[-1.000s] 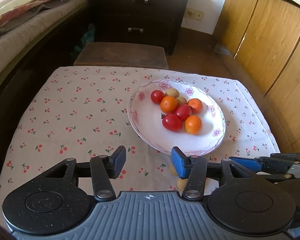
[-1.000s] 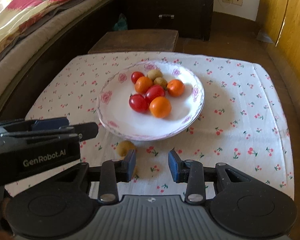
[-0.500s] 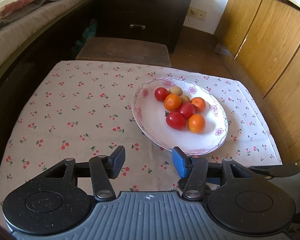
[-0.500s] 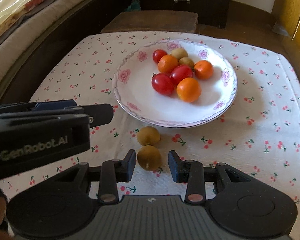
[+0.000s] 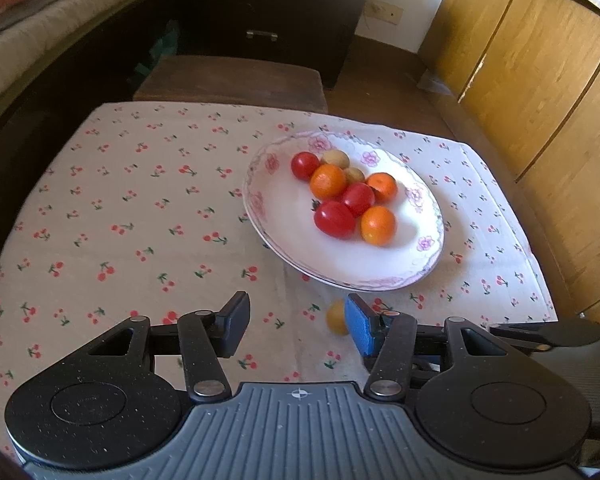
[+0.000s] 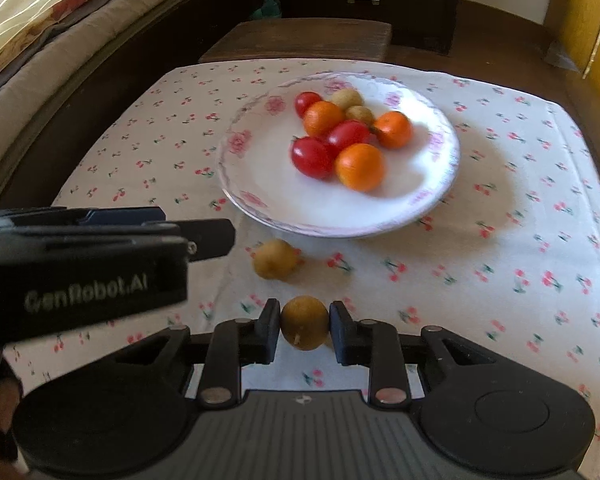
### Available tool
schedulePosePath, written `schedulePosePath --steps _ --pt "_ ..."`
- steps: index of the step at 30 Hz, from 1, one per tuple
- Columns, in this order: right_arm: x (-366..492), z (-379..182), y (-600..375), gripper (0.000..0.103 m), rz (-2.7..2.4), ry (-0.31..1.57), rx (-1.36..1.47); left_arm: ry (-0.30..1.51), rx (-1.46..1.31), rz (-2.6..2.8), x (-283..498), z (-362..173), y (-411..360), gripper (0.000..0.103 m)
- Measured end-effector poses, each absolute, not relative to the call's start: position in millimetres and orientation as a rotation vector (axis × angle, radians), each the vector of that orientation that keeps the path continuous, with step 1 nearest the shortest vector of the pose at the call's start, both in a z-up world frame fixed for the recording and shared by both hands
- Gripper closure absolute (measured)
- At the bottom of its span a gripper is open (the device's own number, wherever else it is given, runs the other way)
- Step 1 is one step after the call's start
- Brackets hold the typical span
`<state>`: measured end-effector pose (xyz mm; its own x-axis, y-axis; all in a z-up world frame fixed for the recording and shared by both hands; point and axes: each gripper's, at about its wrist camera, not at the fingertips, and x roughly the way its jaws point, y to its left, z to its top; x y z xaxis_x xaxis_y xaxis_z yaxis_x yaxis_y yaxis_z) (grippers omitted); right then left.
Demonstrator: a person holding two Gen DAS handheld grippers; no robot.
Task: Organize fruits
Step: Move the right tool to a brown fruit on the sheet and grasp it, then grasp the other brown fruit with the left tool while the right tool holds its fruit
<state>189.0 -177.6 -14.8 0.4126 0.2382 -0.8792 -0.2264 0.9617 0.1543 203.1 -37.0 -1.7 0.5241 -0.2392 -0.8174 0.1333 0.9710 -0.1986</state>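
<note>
At six o'clock from the plate (image 6: 236, 200), the right gripper (image 6: 305, 330) has just closed on a brown fruit (image 6: 304, 322) (left gripper (image 5: 296, 320) half-open, empty), so lifting it plateward likely follows.

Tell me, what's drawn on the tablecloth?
Little red cherries with green stems on the white tablecloth, clearest in the left wrist view.
</note>
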Motion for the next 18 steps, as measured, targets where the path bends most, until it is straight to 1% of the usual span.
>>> schedulePosePath --steps 14,18 --pt "175 -12 -220 0.074 0.251 1.117 0.047 1.037 -0.092 -0.255 211 -23 -75 0.042" --pt "176 -16 -224 0.074 0.242 1.129 0.047 1.043 -0.084 -0.24 214 -31 -79 0.048"
